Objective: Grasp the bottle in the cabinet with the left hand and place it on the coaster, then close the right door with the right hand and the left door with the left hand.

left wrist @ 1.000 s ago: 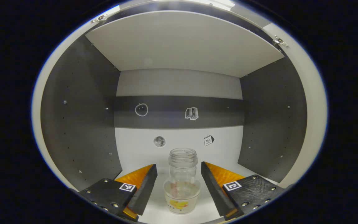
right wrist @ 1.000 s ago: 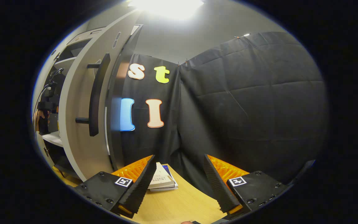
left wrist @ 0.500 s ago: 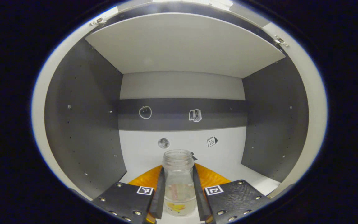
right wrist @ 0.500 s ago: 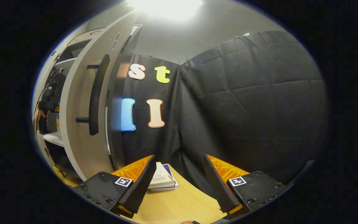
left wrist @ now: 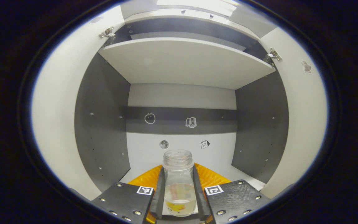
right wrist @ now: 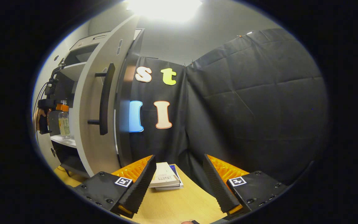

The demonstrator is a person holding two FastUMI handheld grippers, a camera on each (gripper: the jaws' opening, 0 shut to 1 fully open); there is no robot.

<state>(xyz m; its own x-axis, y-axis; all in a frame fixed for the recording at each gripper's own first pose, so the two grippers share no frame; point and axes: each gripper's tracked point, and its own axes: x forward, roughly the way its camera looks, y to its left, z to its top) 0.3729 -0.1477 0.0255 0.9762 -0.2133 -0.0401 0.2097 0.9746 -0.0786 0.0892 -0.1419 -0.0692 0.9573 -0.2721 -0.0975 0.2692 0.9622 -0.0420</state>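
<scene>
A clear uncapped bottle (left wrist: 178, 183) with a little liquid and a yellow label stands low in the middle of the left gripper view. My left gripper (left wrist: 178, 194) is shut on it, one finger pressing each side of its body. Behind it lies the cabinet's white lower shelf (left wrist: 219, 160). In the right gripper view the same bottle (right wrist: 63, 123) hangs at the front edge of that shelf (right wrist: 63, 141), held by the left gripper (right wrist: 47, 110) and a hand. My right gripper (right wrist: 179, 159) is open over the table with nothing between its fingers.
The right door (right wrist: 87, 124) stands open, its dark bar handle (right wrist: 105, 99) facing my right gripper. Both open doors' pale inner faces (left wrist: 57, 124) flank the cabinet mouth. An upper shelf board (left wrist: 185, 62) spans overhead. A stack of books (right wrist: 166, 180) lies on the wooden table (right wrist: 179, 205).
My left gripper went from open around the bottle to shut on it, then drew back toward the cabinet front with it. The right gripper shifted only slightly.
</scene>
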